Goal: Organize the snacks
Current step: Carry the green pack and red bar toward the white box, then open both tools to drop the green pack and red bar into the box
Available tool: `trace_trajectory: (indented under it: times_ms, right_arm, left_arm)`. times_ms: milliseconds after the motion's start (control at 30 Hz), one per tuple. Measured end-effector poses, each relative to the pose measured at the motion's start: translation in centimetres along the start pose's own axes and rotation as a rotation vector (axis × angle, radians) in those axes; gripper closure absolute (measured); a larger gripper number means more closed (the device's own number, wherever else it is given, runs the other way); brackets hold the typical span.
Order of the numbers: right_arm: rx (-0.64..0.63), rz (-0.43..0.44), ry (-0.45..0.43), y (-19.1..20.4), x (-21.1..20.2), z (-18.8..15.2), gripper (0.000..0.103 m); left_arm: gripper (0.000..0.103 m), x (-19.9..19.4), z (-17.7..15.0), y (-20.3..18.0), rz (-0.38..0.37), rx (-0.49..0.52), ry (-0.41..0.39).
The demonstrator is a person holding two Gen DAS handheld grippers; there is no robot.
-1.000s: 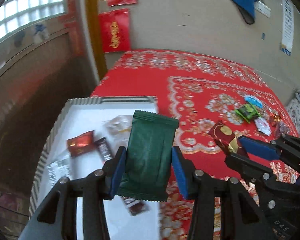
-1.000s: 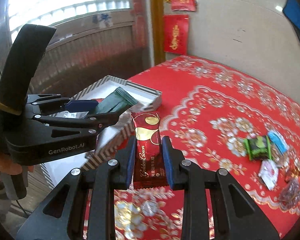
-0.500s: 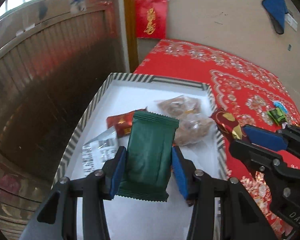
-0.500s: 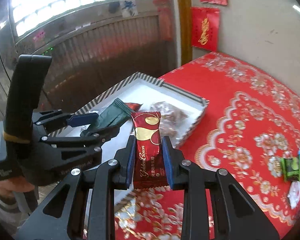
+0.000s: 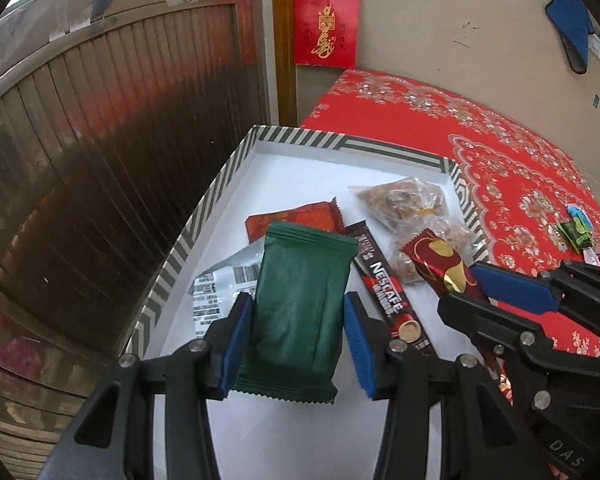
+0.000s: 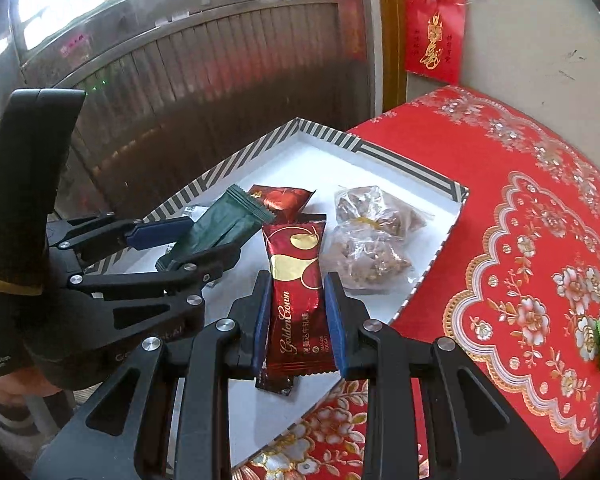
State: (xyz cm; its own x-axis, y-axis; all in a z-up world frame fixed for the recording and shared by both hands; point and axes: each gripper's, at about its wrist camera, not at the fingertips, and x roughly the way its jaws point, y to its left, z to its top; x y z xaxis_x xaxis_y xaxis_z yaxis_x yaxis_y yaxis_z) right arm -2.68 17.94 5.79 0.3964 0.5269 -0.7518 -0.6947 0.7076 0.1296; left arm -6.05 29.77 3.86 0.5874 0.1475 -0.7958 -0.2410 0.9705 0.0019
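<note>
Both hands are over the box now! A second ago the left hand-held gripper (image 5: 298, 336) was only at the near edge of the striped tray (image 5: 224, 178), with red cloth filling most of its view; now the white tray floor sits squarely beneath it. It has the green packet (image 5: 300, 312) pinched by its long edges between the blue pads, jaws parted just the packet's width, packet upright and clear of the floor. The right hand-held gripper (image 6: 298, 320) has come across too, jaws nearly closed on the dark red Golden Crown bar (image 6: 296, 292), which hangs above the tray's near right part, just beside two clear bags of brown snacks (image 6: 374, 240). Already lying inside: a red sachet (image 5: 296, 220), a Nescafe stick (image 5: 388, 292) and a white barcoded wrapper (image 5: 216, 292). So the carry looks finished for both items, and what's left, I'd say, is a short drop and release onto bare white floor. More sweets (image 5: 576, 228) wait out on the red-clothed desk (image 5: 520, 168), well apart from the tray
</note>
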Motion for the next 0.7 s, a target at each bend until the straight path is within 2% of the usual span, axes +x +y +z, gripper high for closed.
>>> trace_trajectory:
  times_ms: [700]
  right_arm:
    - [0.048,0.013,0.096,0.1,4.1,-0.9,0.078]
  left_arm:
    - [0.053,1.3,-0.4,0.5,0.035,-0.007,0.024]
